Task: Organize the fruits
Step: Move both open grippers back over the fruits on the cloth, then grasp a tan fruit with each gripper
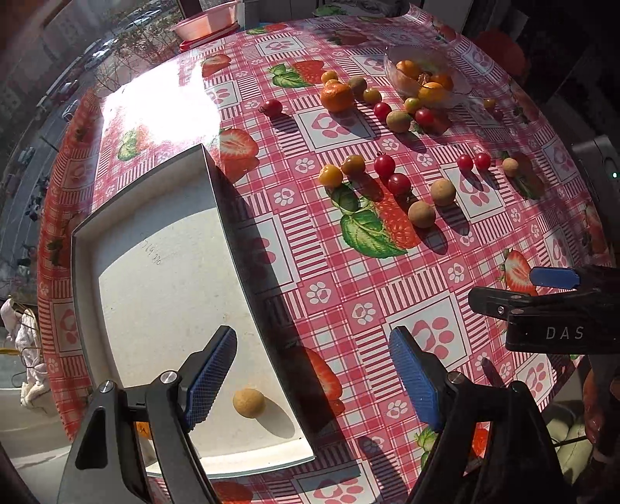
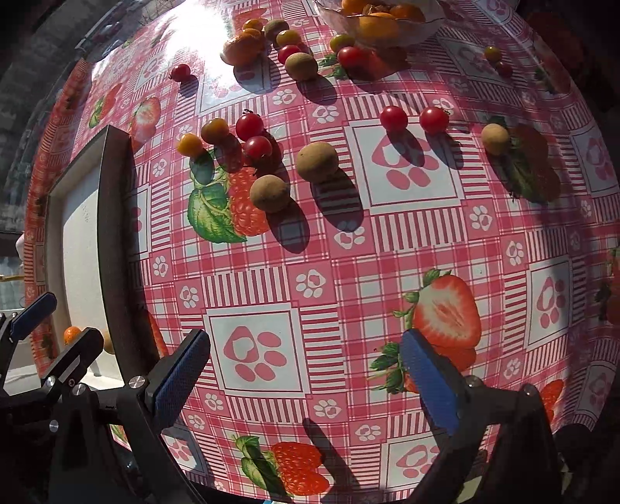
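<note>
A shallow white tray (image 1: 217, 182) lies on the left of the table; one tan longan (image 1: 248, 403) rests in its near corner. My left gripper (image 1: 314, 384) is open and empty, above the tray's right rim. My right gripper (image 2: 306, 382) is open and empty over the tablecloth, right of the tray (image 2: 112, 217). Loose fruit lies beyond: two tan longans (image 2: 271, 193), red cherry tomatoes (image 2: 250, 126), yellow ones (image 2: 190, 145), another longan (image 2: 495, 138), a mandarin (image 1: 336, 97). A small orange fruit (image 2: 72, 334) shows in the tray behind the left gripper.
A glass bowl (image 1: 453, 95) holding orange fruit stands at the far right, with more tomatoes and green-brown fruit (image 1: 398, 121) before it. A pink basin (image 1: 207, 20) sits beyond the far left edge. The right gripper's fingers (image 1: 492, 300) show at the left view's right side.
</note>
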The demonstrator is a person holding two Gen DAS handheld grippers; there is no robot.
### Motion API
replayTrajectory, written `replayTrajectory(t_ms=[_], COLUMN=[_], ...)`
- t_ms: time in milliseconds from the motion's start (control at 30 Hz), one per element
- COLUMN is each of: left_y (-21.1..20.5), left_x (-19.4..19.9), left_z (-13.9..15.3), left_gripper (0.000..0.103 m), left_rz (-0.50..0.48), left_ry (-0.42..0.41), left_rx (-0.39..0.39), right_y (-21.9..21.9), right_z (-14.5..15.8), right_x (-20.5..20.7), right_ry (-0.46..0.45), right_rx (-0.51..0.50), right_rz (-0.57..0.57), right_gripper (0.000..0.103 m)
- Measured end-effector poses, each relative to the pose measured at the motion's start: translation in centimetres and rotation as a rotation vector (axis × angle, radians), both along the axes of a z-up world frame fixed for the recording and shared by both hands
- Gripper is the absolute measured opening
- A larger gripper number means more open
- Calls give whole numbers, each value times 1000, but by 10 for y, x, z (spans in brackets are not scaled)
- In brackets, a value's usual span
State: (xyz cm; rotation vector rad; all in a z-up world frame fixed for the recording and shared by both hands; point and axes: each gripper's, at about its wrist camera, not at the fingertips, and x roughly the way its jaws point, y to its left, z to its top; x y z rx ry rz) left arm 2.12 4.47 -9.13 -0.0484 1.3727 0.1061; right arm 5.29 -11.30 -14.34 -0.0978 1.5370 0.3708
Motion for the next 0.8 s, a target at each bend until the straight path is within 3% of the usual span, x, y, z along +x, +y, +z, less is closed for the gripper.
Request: replayTrajectory(t_ms=[267, 433, 633, 800], left_y=[-32, -46, -56, -61], left_x=[47, 72, 93, 103], left_z=[-32, -47, -61, -67], left_gripper=[82, 82, 82, 82], left_rz=[21, 36, 55, 75], left_ry=[29, 33, 32, 38], left_rx=[-17, -17, -20, -12], right_y=[-61, -83, -94, -83], right_z=[-11, -14, -20, -24], right_x=[31, 56, 81, 108], right_ry=[-26, -63, -124, -157], right_rx=[-38, -48, -71, -83], right_rz=[-92, -91, -36, -2], right_gripper=[99, 99, 98, 87])
